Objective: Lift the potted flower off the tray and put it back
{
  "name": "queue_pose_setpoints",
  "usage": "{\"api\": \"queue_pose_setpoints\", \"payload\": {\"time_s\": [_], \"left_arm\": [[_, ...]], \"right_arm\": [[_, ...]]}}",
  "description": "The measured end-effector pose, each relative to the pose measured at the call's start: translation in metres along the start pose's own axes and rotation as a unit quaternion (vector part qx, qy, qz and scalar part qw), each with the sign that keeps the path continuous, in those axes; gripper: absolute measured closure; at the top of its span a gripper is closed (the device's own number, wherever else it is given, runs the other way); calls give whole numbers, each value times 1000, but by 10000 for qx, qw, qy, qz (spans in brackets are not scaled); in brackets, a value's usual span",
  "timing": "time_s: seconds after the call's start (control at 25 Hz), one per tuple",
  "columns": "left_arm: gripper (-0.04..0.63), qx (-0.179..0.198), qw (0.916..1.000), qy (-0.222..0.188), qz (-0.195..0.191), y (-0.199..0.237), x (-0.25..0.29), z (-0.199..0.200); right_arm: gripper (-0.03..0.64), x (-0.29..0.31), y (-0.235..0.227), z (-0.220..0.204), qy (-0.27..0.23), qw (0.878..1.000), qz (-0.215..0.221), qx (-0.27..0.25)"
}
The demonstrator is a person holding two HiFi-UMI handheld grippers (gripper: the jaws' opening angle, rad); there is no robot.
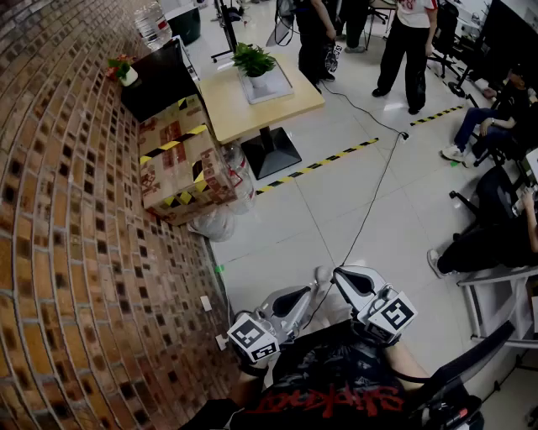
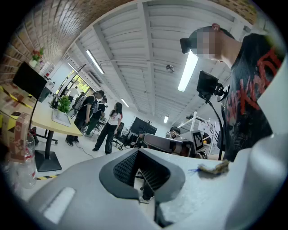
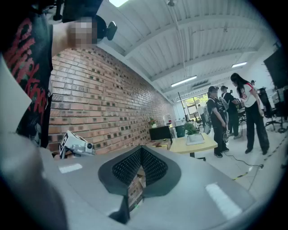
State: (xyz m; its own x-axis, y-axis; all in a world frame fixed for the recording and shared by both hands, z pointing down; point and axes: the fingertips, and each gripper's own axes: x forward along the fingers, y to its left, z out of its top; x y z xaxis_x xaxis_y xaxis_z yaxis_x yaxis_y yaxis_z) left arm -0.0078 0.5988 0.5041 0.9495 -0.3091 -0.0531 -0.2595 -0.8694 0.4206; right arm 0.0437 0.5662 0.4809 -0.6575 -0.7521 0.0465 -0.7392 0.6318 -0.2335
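Two grippers are held low against the person's dark shirt, both pointing level. The left gripper (image 1: 320, 275) is seen in its own view (image 2: 140, 169) with its jaws drawn together and nothing between them. The right gripper (image 1: 340, 275) likewise has its jaws closed on nothing (image 3: 141, 170). Each carries one marker cube.

One potted flower (image 1: 252, 60) is found far from both grippers, standing upright in one pale tray (image 1: 277, 86). The tray rests on one light wooden table (image 1: 225, 107) with a black foot. Nothing else is seen in the tray.

A second, smaller flower pot (image 1: 125, 73) is seen against the brick wall (image 1: 59, 252), at the top of a black panel (image 1: 160, 80).

Two cardboard boxes (image 1: 176, 164) striped with yellow-and-black tape are stacked between the wall and the table. What is inside them cannot be told. One clear plastic bottle (image 1: 240, 178) leans beside them, and one large water jug (image 1: 152, 25) stands further back by the wall.

Two standing people (image 1: 410, 42) are clearly made out beyond the table, and two seated people (image 1: 496, 113) at the right edge. One black cable (image 1: 363, 210) is laid across the tiled floor, crossing a strip of hazard tape (image 1: 319, 161).
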Motion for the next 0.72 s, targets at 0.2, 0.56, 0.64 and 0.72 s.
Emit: {"api": "queue_pose_setpoints", "payload": {"time_s": [0.2,0.56,0.64,0.72], "left_arm": [[594,120,9999,41,77,30,23,19],[594,353,9977,67,581,107,106,80],[594,402,9972,21,632,123,130,96],[594,405,9967,-62,701,135,152,109]], "right_arm": [[615,29,-36,5,-54,9999,112,114],[615,86,-132,53,-337,9988,349,46],[615,96,-158,59,-305,9989,342,55],[615,105,-184,62,-228,9992,328,60]]}}
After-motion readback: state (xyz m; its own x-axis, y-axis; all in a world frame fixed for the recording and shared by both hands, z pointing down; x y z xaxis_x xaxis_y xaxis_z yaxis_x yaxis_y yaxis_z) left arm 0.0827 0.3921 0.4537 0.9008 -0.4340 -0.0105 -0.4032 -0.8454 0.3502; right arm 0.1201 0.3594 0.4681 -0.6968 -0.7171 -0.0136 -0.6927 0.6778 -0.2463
